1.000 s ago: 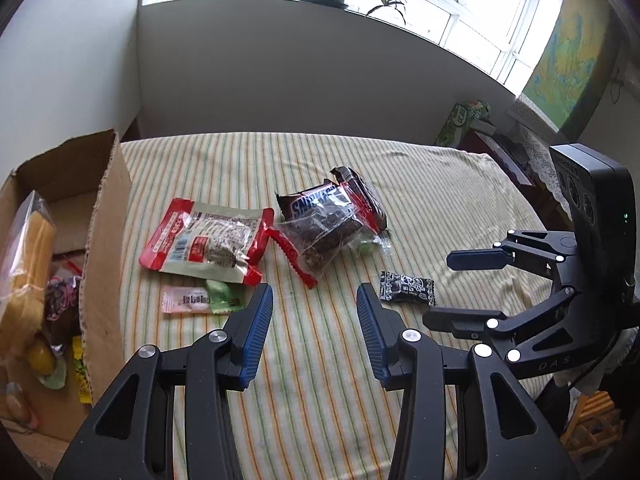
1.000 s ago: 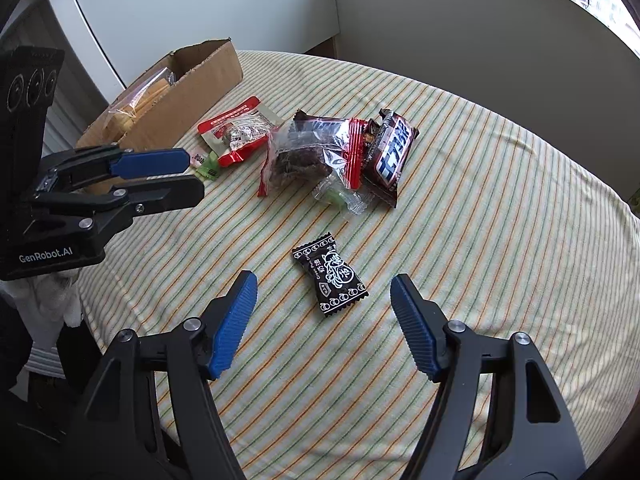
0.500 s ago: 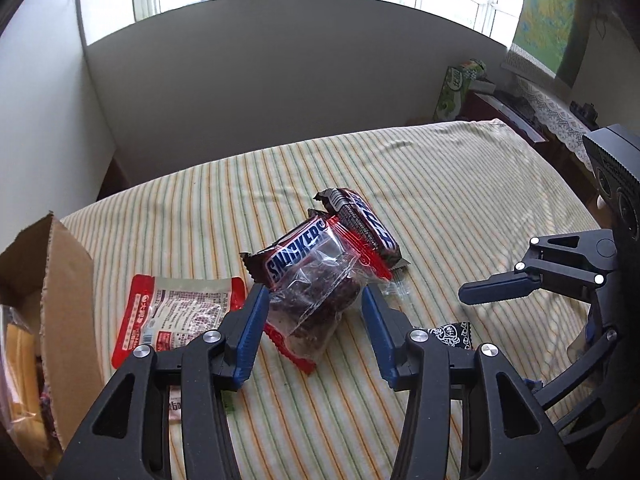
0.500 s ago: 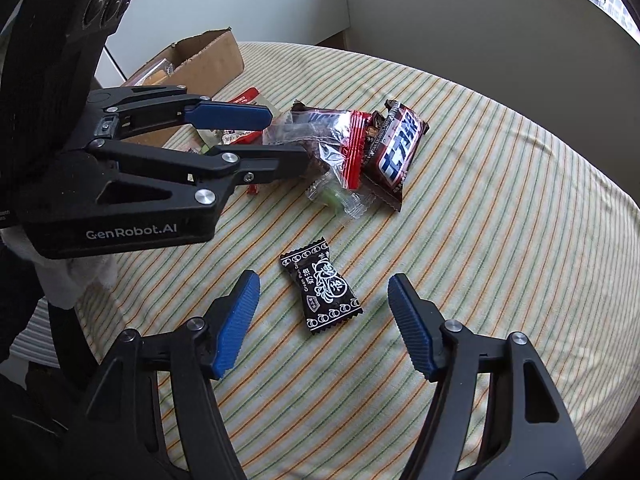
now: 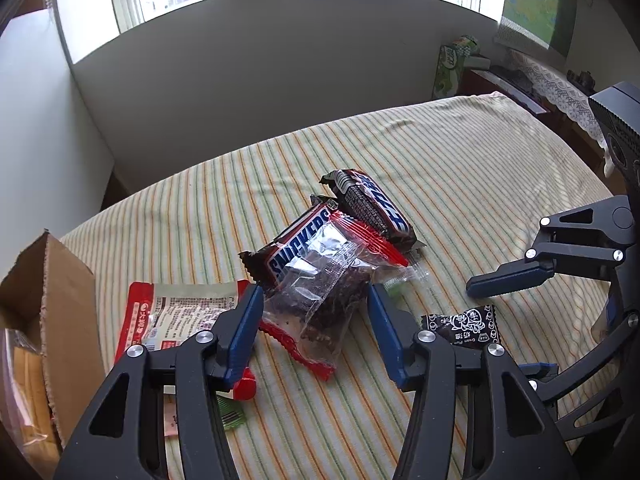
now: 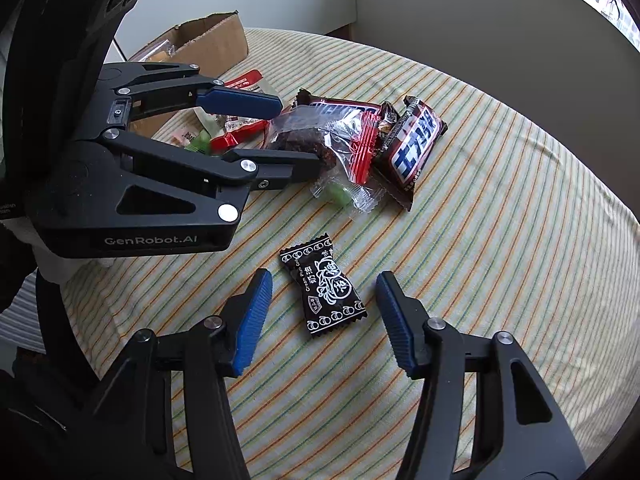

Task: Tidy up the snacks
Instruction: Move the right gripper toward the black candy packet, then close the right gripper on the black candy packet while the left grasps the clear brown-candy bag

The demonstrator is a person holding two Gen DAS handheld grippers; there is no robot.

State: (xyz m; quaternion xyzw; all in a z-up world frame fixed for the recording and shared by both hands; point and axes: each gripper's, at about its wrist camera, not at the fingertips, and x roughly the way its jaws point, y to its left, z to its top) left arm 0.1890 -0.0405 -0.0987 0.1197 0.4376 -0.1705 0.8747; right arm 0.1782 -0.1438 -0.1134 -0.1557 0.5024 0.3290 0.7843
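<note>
Left gripper (image 5: 314, 316) opening around clear red-edged snack bag (image 5: 324, 280) — pads not pressing. Right gripper (image 6: 324, 312) closing in, straddling black candy (image 6: 322, 286) untouched, cardboard box (image 6: 208, 40) up at 11 o'clock.

The table (image 5: 460, 168) wore a striped woven cloth, matt and slightly rumpled. The clear bag (image 5: 320, 292) was glossy, crinkled plastic film; the Snickers wrappers (image 5: 372, 204) shone likewise. The black candy wrapper (image 6: 324, 286) looked smooth and semi-glossy. The cardboard box (image 5: 66, 300) was rough brown paperboard. Each tool (image 6: 324, 316) was matt black plastic with ribbed blue pads (image 6: 252, 320) and bright metal pins.
</note>
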